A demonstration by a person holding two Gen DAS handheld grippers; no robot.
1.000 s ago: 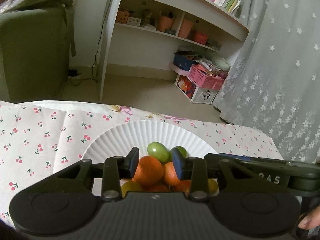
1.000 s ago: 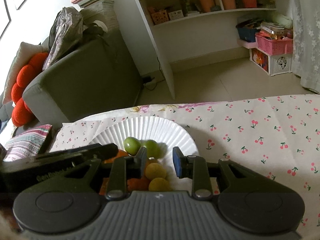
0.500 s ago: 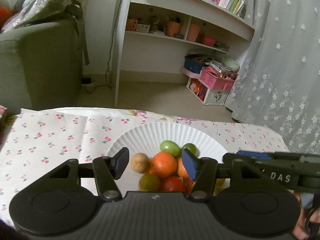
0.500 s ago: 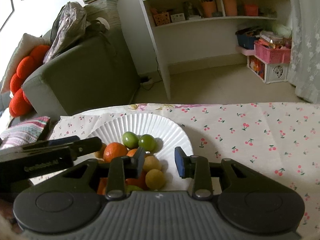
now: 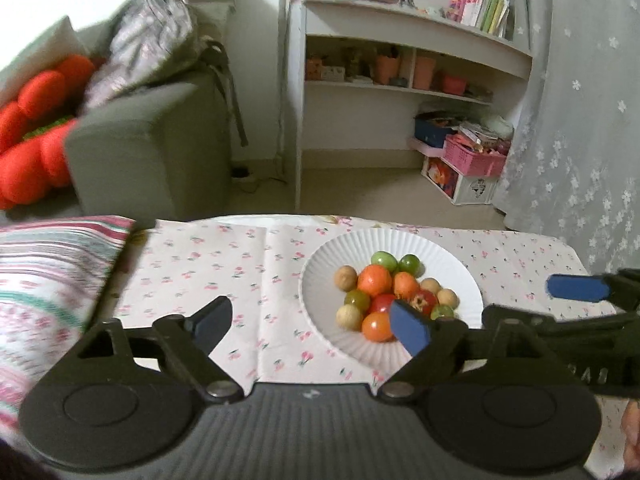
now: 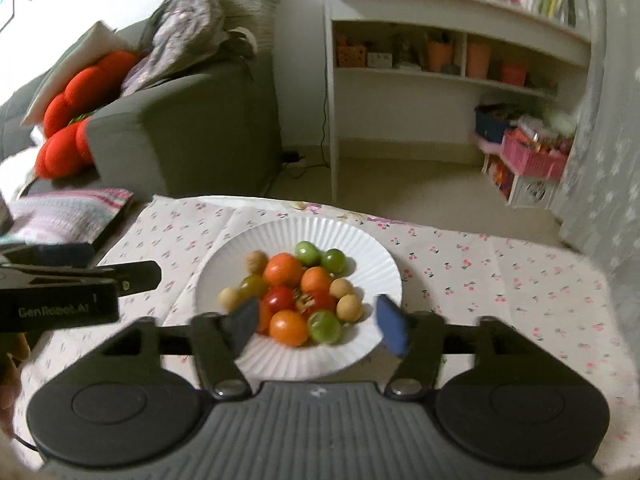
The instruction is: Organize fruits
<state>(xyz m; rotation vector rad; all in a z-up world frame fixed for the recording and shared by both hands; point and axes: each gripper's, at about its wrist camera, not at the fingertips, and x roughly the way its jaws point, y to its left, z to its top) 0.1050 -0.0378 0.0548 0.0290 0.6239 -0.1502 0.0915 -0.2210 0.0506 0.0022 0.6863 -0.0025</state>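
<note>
A white paper plate [image 5: 448, 256] [image 6: 372, 256] sits on the cherry-print tablecloth [image 5: 224, 264]. It holds a pile of small fruits: oranges [image 5: 374, 279] [image 6: 283, 269], red tomatoes [image 6: 280, 299], green fruits [image 6: 307, 253] and pale brown round ones [image 5: 345, 277]. My left gripper [image 5: 310, 322] is open and empty, raised to the left of the plate. My right gripper [image 6: 316, 326] is open and empty, above the plate's near edge. The right gripper's fingers [image 5: 576, 287] show at the right of the left wrist view.
A striped cushion [image 5: 44, 276] lies at the table's left edge. A grey sofa [image 5: 152, 148] with red cushions stands behind. A white shelf unit [image 5: 408, 72], a pink basket [image 5: 472, 158] on the floor and a white curtain [image 5: 580, 120] are beyond the table.
Both grippers have opened wide and pulled back and up from the plate. The whole fruit pile now shows. The left gripper has shifted to the left.
</note>
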